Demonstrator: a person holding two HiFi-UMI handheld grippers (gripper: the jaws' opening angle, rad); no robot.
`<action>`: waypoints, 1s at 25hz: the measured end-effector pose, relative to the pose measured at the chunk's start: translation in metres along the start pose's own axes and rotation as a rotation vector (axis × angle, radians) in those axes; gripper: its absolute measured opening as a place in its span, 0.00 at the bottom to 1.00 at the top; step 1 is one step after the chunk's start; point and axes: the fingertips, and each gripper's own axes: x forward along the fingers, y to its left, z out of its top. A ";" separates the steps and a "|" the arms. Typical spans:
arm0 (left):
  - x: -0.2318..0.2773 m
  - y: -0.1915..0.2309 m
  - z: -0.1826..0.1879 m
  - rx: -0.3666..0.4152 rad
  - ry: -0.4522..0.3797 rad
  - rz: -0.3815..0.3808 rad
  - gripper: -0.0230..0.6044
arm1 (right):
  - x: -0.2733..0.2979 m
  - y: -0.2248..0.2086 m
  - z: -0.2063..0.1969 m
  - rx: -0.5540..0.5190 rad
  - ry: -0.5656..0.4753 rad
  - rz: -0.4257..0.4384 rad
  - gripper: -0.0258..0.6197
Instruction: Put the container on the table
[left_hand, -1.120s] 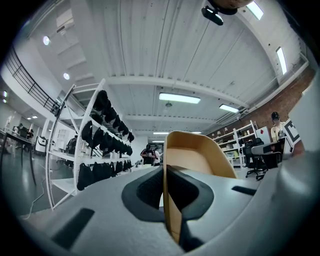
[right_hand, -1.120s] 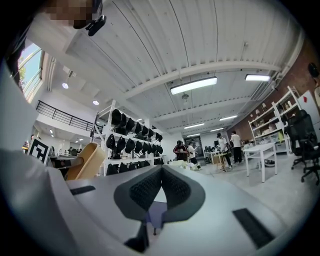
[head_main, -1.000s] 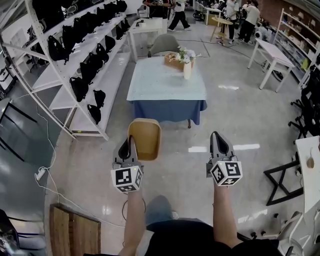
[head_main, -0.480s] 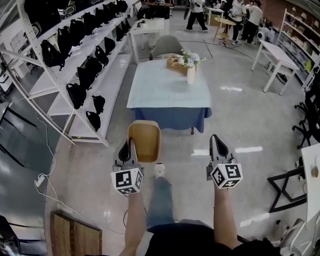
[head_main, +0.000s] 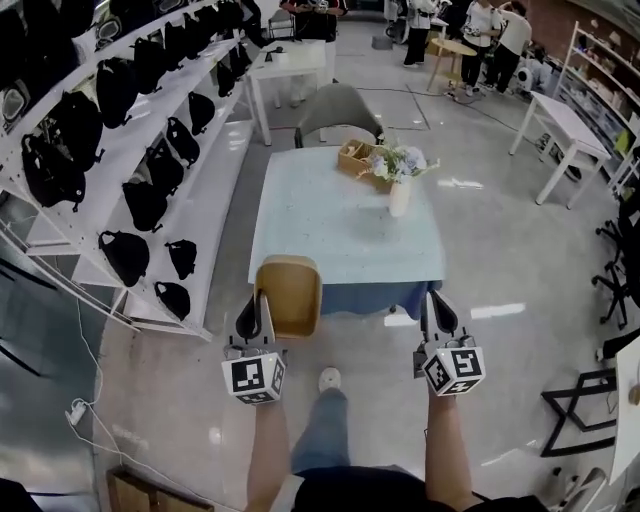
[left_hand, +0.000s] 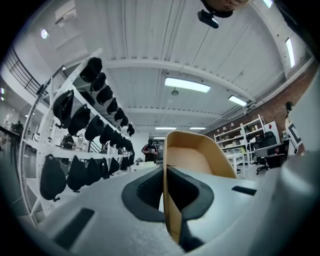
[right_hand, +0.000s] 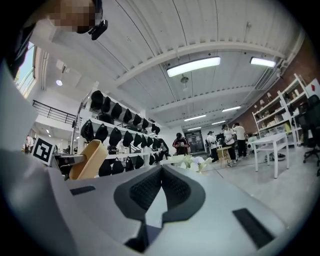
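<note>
Lower centre: the tan container (head_main: 290, 295), just below the table (head_main: 340, 230), is being pinched by its wall in the closed left gripper (head_main: 262, 292). The right gripper (head_main: 432, 300) is closed and empty. Level carrying is advised before release.

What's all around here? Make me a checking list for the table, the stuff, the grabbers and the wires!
Surface: table with a pale blue cloth, mostly bare.
Job's things: tan container held up at the table's near left corner, not set down yet.
Clutter: vase of flowers and wooden box at the far end.
Grippers: left gripper shut on the container's wall; right gripper shut, empty.
Cables: white cord on the floor, left.
Surroundings: shelves of black bags, chair, people far off.
</note>
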 end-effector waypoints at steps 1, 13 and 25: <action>0.026 0.011 -0.002 0.004 0.002 -0.001 0.05 | 0.028 -0.001 0.000 0.002 -0.006 0.002 0.04; 0.230 0.077 -0.009 -0.003 0.037 -0.039 0.05 | 0.241 -0.016 0.012 0.016 -0.001 0.014 0.04; 0.286 0.081 0.010 -0.003 0.014 -0.048 0.05 | 0.295 -0.022 0.036 0.017 -0.020 0.043 0.04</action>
